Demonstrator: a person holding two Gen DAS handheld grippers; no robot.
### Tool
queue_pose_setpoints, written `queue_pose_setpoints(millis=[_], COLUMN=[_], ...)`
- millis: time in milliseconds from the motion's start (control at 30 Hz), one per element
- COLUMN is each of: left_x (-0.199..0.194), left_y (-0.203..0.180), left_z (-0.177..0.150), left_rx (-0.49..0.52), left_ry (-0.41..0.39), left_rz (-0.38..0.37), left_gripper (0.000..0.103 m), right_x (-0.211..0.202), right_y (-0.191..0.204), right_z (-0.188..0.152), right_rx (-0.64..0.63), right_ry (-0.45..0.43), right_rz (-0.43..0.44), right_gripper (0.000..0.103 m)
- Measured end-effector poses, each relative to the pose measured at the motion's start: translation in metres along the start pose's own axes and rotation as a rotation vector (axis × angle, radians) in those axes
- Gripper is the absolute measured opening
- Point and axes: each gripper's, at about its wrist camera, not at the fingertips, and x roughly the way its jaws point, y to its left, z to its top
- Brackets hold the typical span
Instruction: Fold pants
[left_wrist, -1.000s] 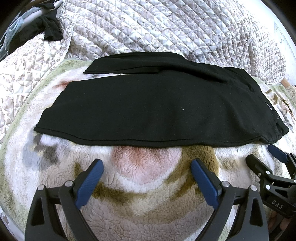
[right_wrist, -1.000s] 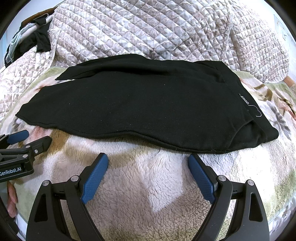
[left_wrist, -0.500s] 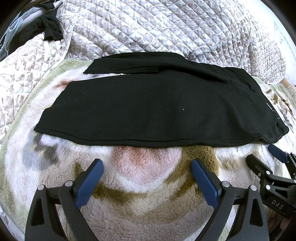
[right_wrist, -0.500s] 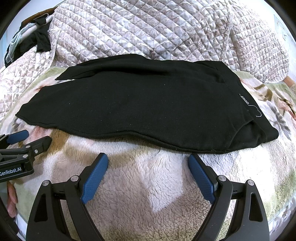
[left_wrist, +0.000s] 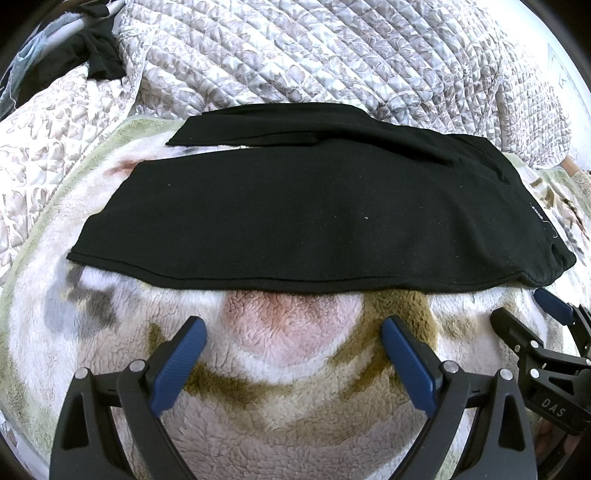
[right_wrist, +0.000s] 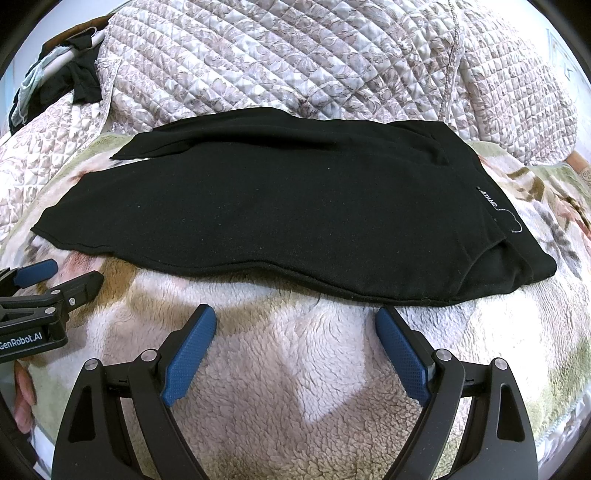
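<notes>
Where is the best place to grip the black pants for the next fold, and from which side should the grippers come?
Probably the near long edge of the black pants: it lies flat and exposed on the fleece blanket. Both open grippers face it from the near side, left gripper toward the leg end, right gripper toward the waistband. Pinch there, then carry it over.

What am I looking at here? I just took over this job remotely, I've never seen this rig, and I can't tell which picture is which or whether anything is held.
These are two hand-held grippers, each with a fisheye camera looking forward along its blue-padded jaws. One picture comes from the left gripper, the other from the right gripper; each also shows the other at its edge. Black pants lie flat on a fleece blanket, legs side by side, the waistband with its small label to the right. A quilted cover is bunched behind. Both jaws stand open just short of the near edge, holding nothing.
</notes>
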Motion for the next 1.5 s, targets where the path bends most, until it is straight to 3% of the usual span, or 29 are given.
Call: queue_pose_setpoints(millis=[1500], left_x=[0.0008], left_y=[0.0003], left_z=[-0.0013], left_rx=[0.002], left_ry=[0.000], left_rz=[0.002], left_gripper=[0.097], right_x=[-0.0004], right_y=[-0.0026], right_z=[0.0060], right_rx=[-0.040], right_ry=[0.072], right_rz=[0.033], right_gripper=[0.089])
